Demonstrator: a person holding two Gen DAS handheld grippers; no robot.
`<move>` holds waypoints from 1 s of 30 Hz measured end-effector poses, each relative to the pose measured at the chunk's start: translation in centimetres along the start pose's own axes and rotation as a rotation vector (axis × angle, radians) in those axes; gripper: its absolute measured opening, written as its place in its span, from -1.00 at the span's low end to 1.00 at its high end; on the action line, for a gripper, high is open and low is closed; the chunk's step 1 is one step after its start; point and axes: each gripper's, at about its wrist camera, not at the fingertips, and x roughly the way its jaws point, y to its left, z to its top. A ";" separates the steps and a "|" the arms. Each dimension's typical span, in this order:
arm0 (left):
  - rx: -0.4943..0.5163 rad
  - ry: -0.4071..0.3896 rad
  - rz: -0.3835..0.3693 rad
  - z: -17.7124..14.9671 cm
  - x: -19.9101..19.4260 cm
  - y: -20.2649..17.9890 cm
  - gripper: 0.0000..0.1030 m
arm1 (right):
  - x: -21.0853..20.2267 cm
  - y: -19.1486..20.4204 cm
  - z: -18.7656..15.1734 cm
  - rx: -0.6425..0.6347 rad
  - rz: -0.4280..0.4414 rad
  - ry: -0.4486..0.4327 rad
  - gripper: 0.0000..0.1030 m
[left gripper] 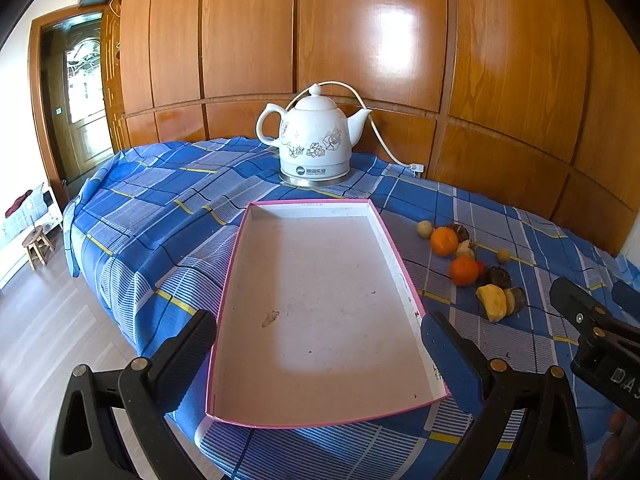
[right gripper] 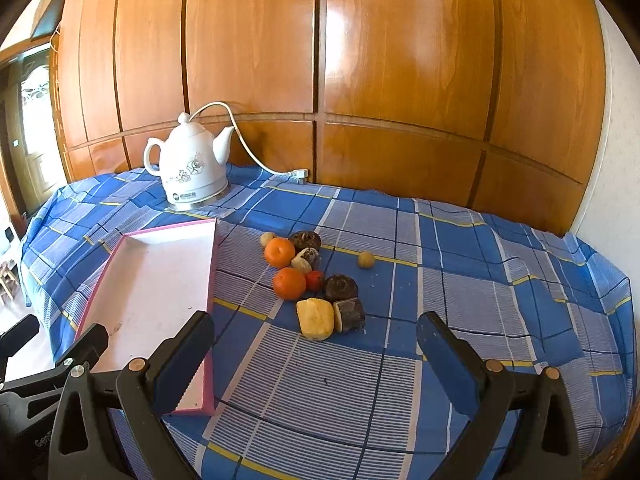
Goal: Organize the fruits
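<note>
We hold left gripper [left gripper: 318,344] and right gripper [right gripper: 316,350] both spread wide and empty, tray [right gripper: 212,264] bare near the table's front edge, fruits [right gripper: 312,276] clustered just beside it, probably next pick.

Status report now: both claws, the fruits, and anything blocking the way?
Left claw open, over pink tray. Right claw open, facing fruit pile on the cloth. Tray holds no fruit. Kettle stands behind, not blocking.
</note>
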 end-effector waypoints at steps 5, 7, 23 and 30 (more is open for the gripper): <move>-0.004 0.000 0.000 0.1 0.0 0.1 0.99 | 0.1 0.2 0.0 -0.014 -0.002 0.000 0.99; -0.009 0.001 -0.001 0.2 0.0 0.2 0.99 | 0.1 0.3 -0.1 -0.018 -0.002 0.002 0.99; -0.010 0.011 -0.006 0.3 0.2 0.0 0.99 | 0.2 0.7 -0.1 -0.040 0.010 0.003 0.99; -0.019 0.025 -0.019 0.3 0.5 0.2 0.99 | 0.5 0.8 -0.1 -0.047 0.016 0.011 0.99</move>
